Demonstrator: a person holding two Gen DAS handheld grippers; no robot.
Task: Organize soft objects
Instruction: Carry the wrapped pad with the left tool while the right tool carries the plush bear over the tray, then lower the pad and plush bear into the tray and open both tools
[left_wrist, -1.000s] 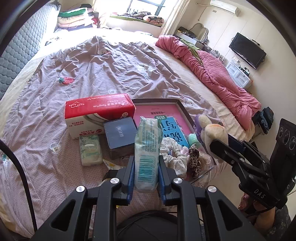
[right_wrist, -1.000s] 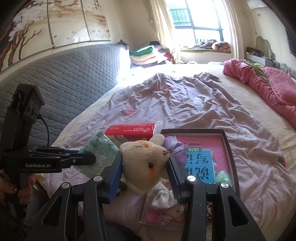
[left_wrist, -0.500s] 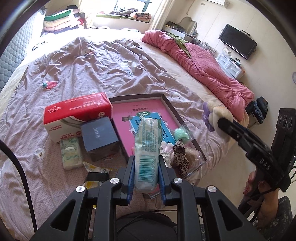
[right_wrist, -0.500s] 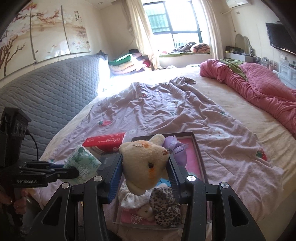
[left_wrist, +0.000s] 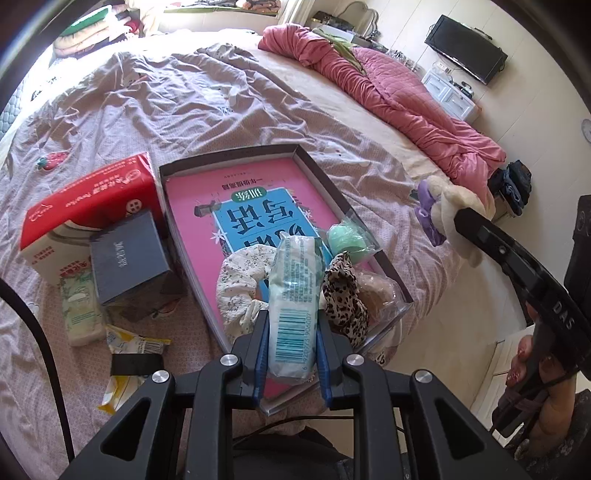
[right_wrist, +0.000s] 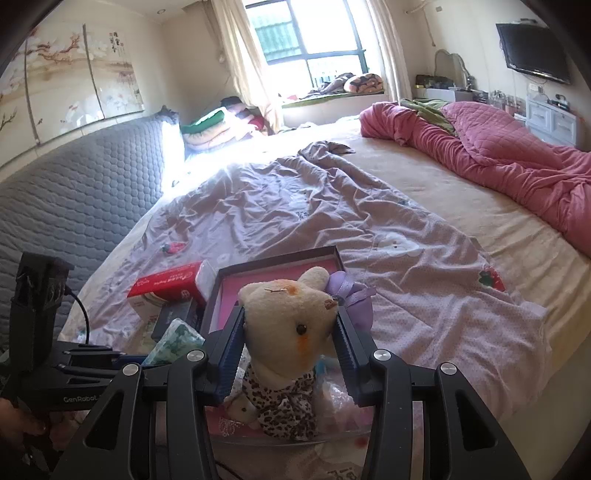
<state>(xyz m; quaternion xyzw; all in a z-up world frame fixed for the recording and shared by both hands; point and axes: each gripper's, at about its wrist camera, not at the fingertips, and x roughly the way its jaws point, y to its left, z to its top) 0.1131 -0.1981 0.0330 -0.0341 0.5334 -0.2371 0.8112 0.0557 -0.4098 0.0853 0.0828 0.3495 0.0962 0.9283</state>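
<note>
My left jaws (left_wrist: 291, 354) pinch a soft white-green plastic tissue pack (left_wrist: 293, 295); right jaws (right_wrist: 290, 350) clamp a cream plush bunny w/ purple bow (right_wrist: 291, 325). Both have swung in from beside the bed, now over the dark-rimmed tray w/ pink book (left_wrist: 236, 155), above scrunchies. Drop-off looks next, I reckon

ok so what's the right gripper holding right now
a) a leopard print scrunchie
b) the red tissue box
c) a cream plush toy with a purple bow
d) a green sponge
c: the right gripper is clamped on the head of the cream plush toy, purple bow behind its ear, above the tray.
</note>
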